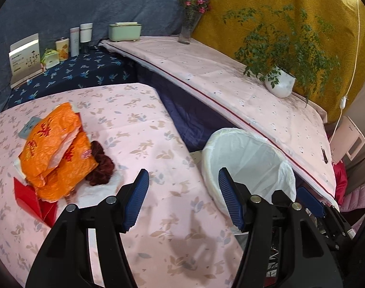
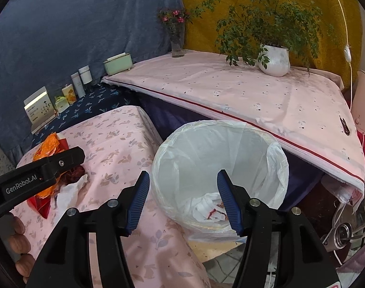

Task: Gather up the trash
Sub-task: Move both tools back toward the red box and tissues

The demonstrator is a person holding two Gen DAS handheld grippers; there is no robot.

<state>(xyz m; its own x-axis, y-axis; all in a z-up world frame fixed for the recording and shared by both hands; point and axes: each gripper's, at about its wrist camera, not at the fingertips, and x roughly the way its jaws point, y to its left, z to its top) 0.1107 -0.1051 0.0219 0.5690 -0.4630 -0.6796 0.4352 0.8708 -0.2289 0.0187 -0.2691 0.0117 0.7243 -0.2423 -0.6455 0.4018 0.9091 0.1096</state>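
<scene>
Left wrist view: left gripper (image 1: 183, 199) spread, empty, above pink floral tablecloth (image 1: 144, 129). Crumpled orange plastic wrappers (image 1: 55, 148), dark red scrunchie-like bundle (image 1: 100, 165), white tissue (image 1: 95, 189), red packet (image 1: 31, 199) uncollected.

Right wrist view: right gripper (image 2: 182, 200) apart, empty, over white-lined round bin (image 2: 273, 158); crumpled stained tissue (image 2: 207, 210) inside. Collection looks partly done.
</scene>
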